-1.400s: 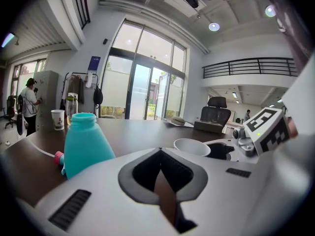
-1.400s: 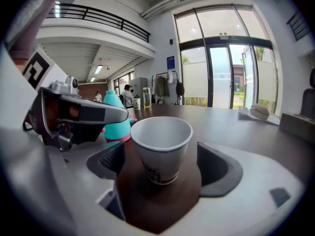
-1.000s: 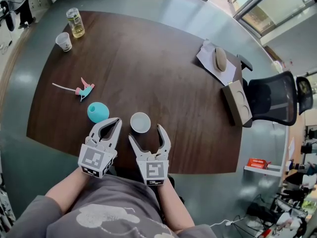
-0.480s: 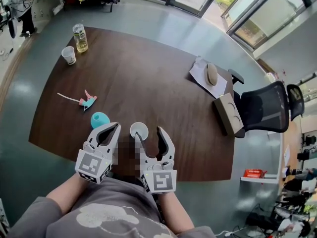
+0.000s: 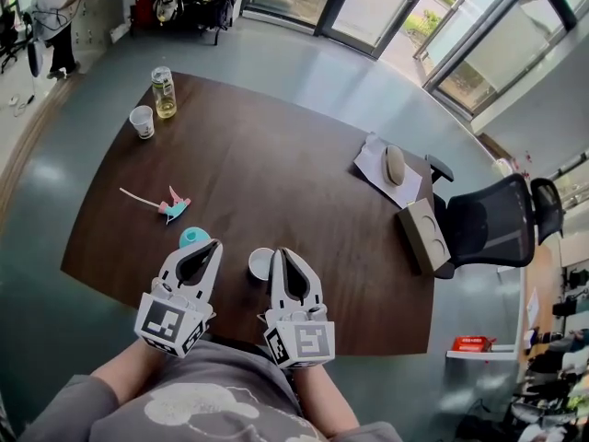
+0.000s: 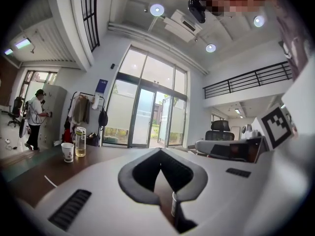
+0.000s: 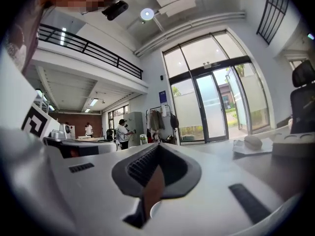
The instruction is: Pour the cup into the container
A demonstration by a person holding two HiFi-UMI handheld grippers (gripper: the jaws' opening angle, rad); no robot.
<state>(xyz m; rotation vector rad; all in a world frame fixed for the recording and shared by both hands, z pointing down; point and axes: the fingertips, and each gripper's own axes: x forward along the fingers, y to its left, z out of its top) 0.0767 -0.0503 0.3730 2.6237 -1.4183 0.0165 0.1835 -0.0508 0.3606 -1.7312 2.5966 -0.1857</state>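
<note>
Pointing level, right gripper (image 5: 282, 254); just closed, empty

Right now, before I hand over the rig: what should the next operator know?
Left gripper: shut, empty, over the table's near edge.
Right gripper: jaws have just closed on nothing; empty.
White cup: on the table between the two grippers, not held. A small cup and a bottle stand at the far left corner.
Done: nothing gripped or poured.
Left: grasp the cup, pour it into the container.
</note>
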